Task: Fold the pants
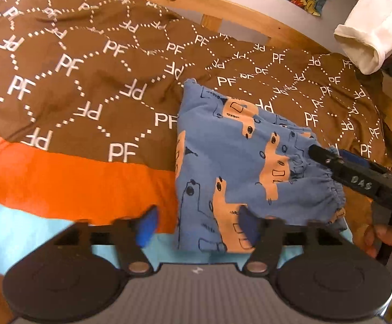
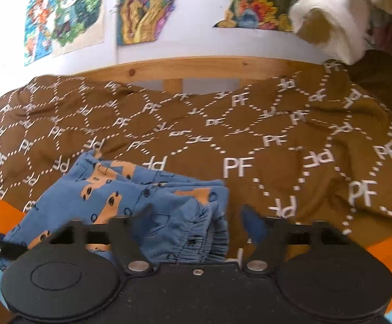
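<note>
Pants (image 1: 239, 162) folded on "PF"-printed bedspread (image 1: 88, 81); right gripper (image 1: 328, 156) marked "DAS".

My right gripper (image 2: 194, 217) is spread wide, nothing pinched. Folded blue pants (image 2: 152, 199) lie on the brown blanket (image 2: 277, 140), their waistband between my fingers. Wooden rail (image 2: 196, 67) behind, posters (image 2: 63, 13) on the wall, white cloth (image 2: 339, 13) top right.

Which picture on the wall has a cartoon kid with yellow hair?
The leftmost picture. The other two pictures show swirly, flowery colours, with no cartoon kid.
</note>
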### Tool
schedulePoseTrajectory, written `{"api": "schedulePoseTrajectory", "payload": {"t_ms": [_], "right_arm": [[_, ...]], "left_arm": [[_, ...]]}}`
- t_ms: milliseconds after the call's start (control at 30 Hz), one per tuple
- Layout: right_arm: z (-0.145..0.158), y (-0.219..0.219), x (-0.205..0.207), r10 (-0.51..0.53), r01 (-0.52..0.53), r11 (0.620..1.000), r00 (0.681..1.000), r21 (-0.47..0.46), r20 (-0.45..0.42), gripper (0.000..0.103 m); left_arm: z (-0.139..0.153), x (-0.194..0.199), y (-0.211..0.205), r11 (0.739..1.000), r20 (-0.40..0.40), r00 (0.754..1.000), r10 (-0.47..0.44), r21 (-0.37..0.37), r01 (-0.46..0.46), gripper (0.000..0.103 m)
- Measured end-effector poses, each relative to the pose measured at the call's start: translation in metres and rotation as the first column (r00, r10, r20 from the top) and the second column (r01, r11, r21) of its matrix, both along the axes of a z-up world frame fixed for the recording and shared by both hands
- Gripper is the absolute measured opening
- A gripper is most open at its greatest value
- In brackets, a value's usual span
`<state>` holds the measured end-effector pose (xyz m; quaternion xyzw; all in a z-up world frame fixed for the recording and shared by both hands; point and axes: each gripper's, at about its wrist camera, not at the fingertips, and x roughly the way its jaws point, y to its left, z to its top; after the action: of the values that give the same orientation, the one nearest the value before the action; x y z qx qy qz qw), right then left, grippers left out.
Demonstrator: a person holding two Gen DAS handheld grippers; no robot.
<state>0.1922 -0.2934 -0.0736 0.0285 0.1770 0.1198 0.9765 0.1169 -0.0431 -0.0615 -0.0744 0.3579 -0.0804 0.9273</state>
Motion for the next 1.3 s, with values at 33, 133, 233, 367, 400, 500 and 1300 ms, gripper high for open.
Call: {"api": "schedulePoseTrajectory", "payload": {"t_ms": [33,133,233,367,400,500,1300], "right_arm": [[0.002,-0.002,-0.004,-0.017,0.017,1.0,1.0,0.015,0.001,0.089],[0.008,-0.005,-0.018,-0.053,0.053,0.998,0.999,0.04,-0.008,0.101],[0.012,-0.001,-0.031,-0.064,0.065,0.998,0.997,0.02,-0.043,0.102],[0.014,0.008,-0.051,-0.055,0.052,0.998,0.996,-0.036,-0.071,0.102],[0.015,0.01,-0.057,-0.058,0.056,0.998,0.996,-0.039,-0.073,0.102],[0.015,0.011,-0.077,-0.088,0.088,0.996,0.992,-0.004,-0.092,0.102],[0.003,0.017,-0.144,-0.127,0.138,0.989,0.977,0.056,-0.171,0.102]], "left_arm": [[0.002,-0.004,-0.001,1.0,0.009,1.0,0.001,0.014,-0.002,0.086],[0.008,-0.016,-0.004,0.998,0.037,0.999,0.006,0.054,-0.008,0.098],[0.012,-0.026,-0.006,0.996,0.051,0.999,0.014,0.09,-0.018,0.103],[0.014,-0.04,-0.01,0.99,0.075,0.997,0.016,0.139,-0.026,0.103],[0.014,-0.045,-0.011,0.987,0.084,0.996,0.009,0.159,-0.023,0.103],[0.012,-0.059,-0.013,0.975,0.114,0.993,-0.023,0.222,-0.003,0.103],[0.007,-0.079,-0.006,0.954,0.136,0.989,-0.058,0.299,0.015,0.103]]}}
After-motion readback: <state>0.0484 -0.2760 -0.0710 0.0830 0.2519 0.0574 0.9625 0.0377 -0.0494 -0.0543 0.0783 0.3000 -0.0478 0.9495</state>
